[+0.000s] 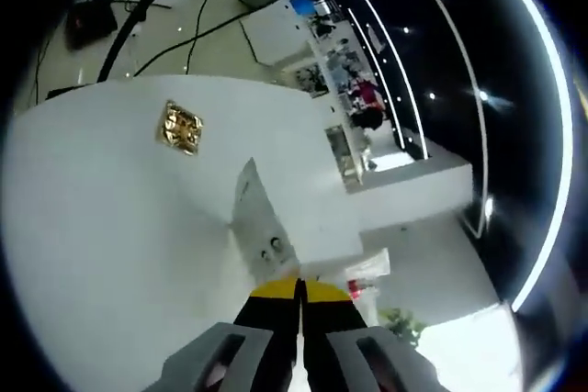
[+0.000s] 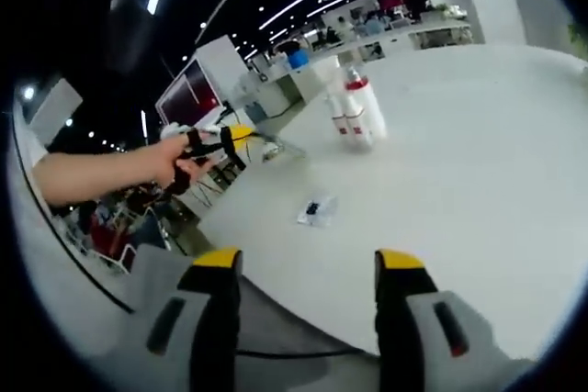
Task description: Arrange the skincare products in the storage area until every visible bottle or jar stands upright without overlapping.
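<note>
Here, left gripper [image 1: 299, 293]: its yellow-tipped black jaws are pressed together with nothing visible between them, pointing over the white table [image 1: 110, 227].
Right gripper [image 2: 308, 263]: its yellow-tipped jaws stand wide apart and hold nothing, hovering above the near edge of the table.
Skincare products: a tight cluster of white bottles with red caps and red labels [image 2: 355, 112] stands upright on the far part of the table, well apart from both grippers.
Small packet: a flat clear sachet with a dark mark [image 2: 315, 210] lies on the tabletop between the right gripper and the bottles.
Gold item: a shiny gold square packet [image 1: 181, 127] lies flat on the table in the left gripper view.
Person's hand [image 2: 179, 164]: it grips the left gripper's handle, reaching in from the left of the right gripper view.
</note>
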